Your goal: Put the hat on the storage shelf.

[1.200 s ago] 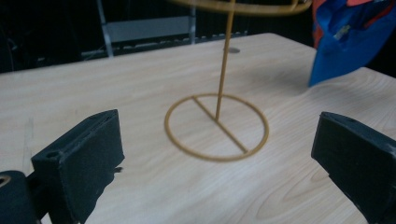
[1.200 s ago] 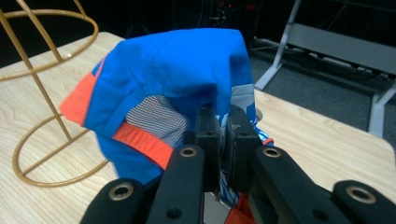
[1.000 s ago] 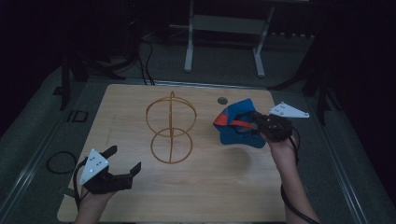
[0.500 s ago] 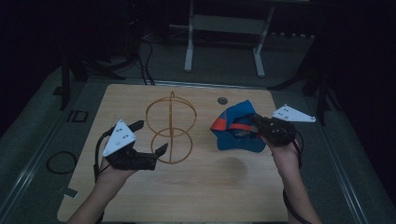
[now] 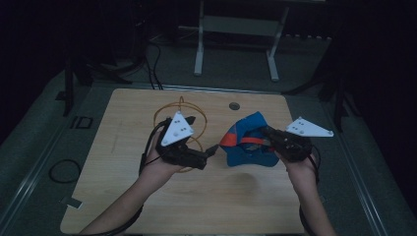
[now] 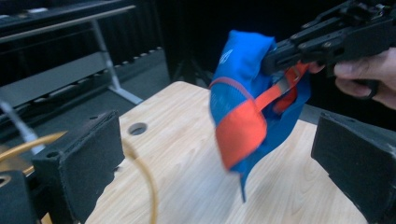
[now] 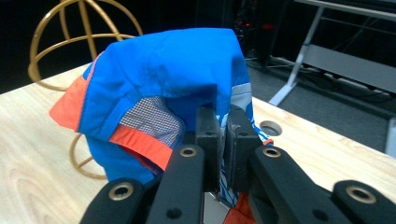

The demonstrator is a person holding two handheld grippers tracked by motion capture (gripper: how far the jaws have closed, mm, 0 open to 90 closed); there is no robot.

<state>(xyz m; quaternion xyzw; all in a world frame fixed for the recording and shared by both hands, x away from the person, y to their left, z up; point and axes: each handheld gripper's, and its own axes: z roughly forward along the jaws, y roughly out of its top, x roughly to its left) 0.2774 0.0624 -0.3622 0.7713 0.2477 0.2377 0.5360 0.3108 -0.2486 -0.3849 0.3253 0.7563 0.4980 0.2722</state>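
Holding the blue-and-orange cap [image 7: 163,88] off the wooden table [image 5: 147,206], right gripper [image 7: 223,128] jaws pinched nearly shut on its fabric. Left gripper [image 6: 224,154] jaws wide apart, empty, aimed at the cap, just in front of the gold wire stand [image 5: 184,110]. Likely next: left takes a second grip on the cap to dress it onto the stand. Stand's base is covered by the left hand; the cap's brim is hard to make out.

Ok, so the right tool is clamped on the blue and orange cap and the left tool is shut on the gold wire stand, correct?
Not quite. The left tool is open and holds nothing; the left gripper view shows its jaws wide apart beside the gold wire stand. The right tool is indeed clamped on the blue and orange cap.
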